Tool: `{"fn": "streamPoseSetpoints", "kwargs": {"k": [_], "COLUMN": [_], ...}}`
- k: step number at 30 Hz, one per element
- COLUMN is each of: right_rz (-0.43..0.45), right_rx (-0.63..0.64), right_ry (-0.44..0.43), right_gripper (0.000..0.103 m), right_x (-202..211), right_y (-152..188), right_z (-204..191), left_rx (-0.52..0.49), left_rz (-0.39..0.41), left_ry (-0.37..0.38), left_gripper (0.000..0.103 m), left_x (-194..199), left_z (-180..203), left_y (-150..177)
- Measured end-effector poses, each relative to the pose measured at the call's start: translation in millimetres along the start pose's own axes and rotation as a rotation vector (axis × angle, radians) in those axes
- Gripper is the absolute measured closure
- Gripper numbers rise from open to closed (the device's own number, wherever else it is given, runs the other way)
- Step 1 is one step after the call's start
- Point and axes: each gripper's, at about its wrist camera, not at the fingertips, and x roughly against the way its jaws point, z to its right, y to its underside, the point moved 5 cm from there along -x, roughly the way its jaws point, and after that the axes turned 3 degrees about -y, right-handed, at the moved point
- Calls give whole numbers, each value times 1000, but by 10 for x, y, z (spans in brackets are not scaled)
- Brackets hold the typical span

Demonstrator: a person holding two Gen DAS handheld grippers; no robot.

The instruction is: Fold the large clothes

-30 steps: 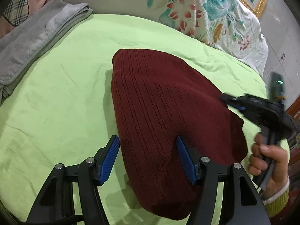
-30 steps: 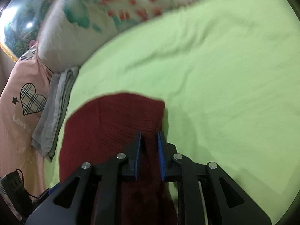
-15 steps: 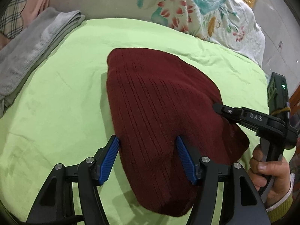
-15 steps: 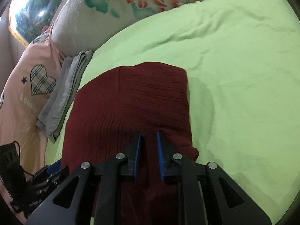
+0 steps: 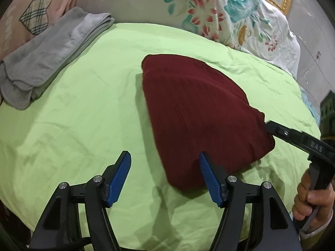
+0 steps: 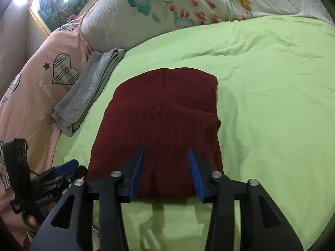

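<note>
Sweater (image 6: pixel 163 121) lies folded, long axis running away from my right hand-held gripper (image 6: pixel 166 170). Its jaws are opening over the near edge (nothing pinched). My left hand-held gripper (image 5: pixel 164 177) is released too.

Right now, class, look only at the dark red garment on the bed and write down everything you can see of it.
The dark red garment is a ribbed knit, apparently a sweater, folded into a compact, roughly rectangular bundle lying flat on the light green sheet. Its far edge looks straight and its right side slightly lumpy. The right gripper hangs over its near edge, jaws opening, blue pads apart and not pinching it. The left gripper is open beside it, gripping nothing.
</note>
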Motion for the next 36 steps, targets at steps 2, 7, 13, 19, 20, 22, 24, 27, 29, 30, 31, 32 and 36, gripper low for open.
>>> {"fn": "streamPoseSetpoints", "kwargs": {"k": [2,7,13,19,20,22,24,27,29,30,31,32,36], "right_rz": [-2,-19,-55,-90,-94,-96,-99,-87,-66,-55,-38,-18,31], "right_rx": [23,88,155,164,168,169,179,213,238,248,260,273,290], "right_ry": [20,53,99,123,125,122,122,114,103,101,98,93,85], "right_gripper": [50,38,27,25,25,25,25,24,23,23,20,18,0], "right_x": [73,201,281,314,327,347,378,492,598,647,713,783,902], "right_y": [86,340,657,806,824,854,854,784,696,659,598,534,420], "right_z": [-33,-132,-181,-141,-140,-152,-165,-240,-309,-339,-375,-416,-475], "left_rx": [5,-13,-52,-76,-77,-74,-76,-107,-149,-184,-223,-236,-216], "left_rz": [-1,-14,-67,-87,-85,-83,-62,61,128,140,152,164,159], "left_ry": [-9,-39,-103,-133,-134,-136,-137,-162,-183,-197,-222,-245,-238], "left_gripper": [32,23,22,22,22,22,23,24,23,22,21,14,1], "left_x": [47,115,90,62,69,110,189,491,691,763,833,882,906], "left_z": [-25,-69,-141,-116,-107,-101,-88,-34,16,53,81,89,51], "left_y": [61,259,574,752,763,748,697,535,405,350,294,249,155]}}
